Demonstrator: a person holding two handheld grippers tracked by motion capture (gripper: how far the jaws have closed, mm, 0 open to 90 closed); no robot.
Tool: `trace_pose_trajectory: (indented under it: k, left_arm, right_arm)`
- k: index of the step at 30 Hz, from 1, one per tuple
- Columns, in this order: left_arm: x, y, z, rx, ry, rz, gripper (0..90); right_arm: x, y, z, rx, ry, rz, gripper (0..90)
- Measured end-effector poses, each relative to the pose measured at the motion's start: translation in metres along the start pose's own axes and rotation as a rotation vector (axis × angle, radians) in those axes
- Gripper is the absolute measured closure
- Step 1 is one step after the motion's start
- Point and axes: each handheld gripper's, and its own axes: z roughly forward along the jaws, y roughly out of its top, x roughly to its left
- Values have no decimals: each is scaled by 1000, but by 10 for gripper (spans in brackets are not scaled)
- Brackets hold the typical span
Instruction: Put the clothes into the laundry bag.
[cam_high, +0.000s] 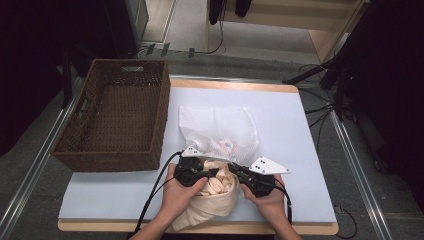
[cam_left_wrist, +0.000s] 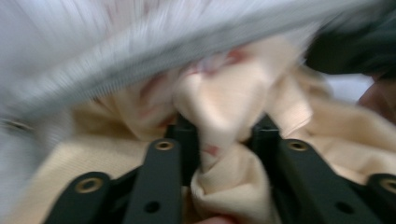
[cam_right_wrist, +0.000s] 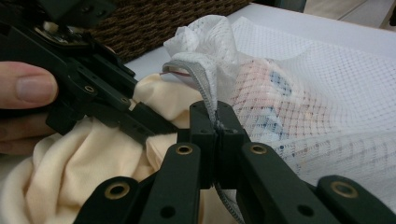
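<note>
Low and centre in the high view, the soft, light cream garment (cam_high: 212, 197) sits half inside the limp mesh laundry bag (cam_high: 220, 127); the left claw (cam_left_wrist: 224, 135) pinches a fold, the right claw (cam_right_wrist: 217, 126) clamps the bag's grey rim (cam_right_wrist: 198, 79), the firmest hold.

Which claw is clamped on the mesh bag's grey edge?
The right claw: its jaws pinch the grey zipper band of the white mesh bag. The left claw grips cream cloth.

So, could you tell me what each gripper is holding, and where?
Right gripper: mesh bag, by its grey edge band. Left gripper: cream cloth, by a bunched fold.
</note>
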Motion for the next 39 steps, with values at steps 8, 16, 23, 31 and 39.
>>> trace_pose_trajectory:
  k: [8, 16, 23, 31, 39]
  left_arm:
    - [-12, -1, -33, -13, -38, 83, 319]
    - [-14, -10, -16, 123, 45, 114, 533]
    - [-26, -3, -25, 37, 18, 148, 757]
    - [6, 2, -5, -68, 120, -32, 748]
    - [-1, 2, -24, -71, 32, 9, 400]
  right_arm:
    - [-4, -2, 1, 10, -4, 15, 885]
    - [-1, 0, 3, 0, 0, 14, 885]
    - [2, 0, 1, -11, 4, 9, 885]
    - [9, 3, -2, -33, 24, -12, 886]
    - [6, -2, 2, 5, 1, -12, 885]
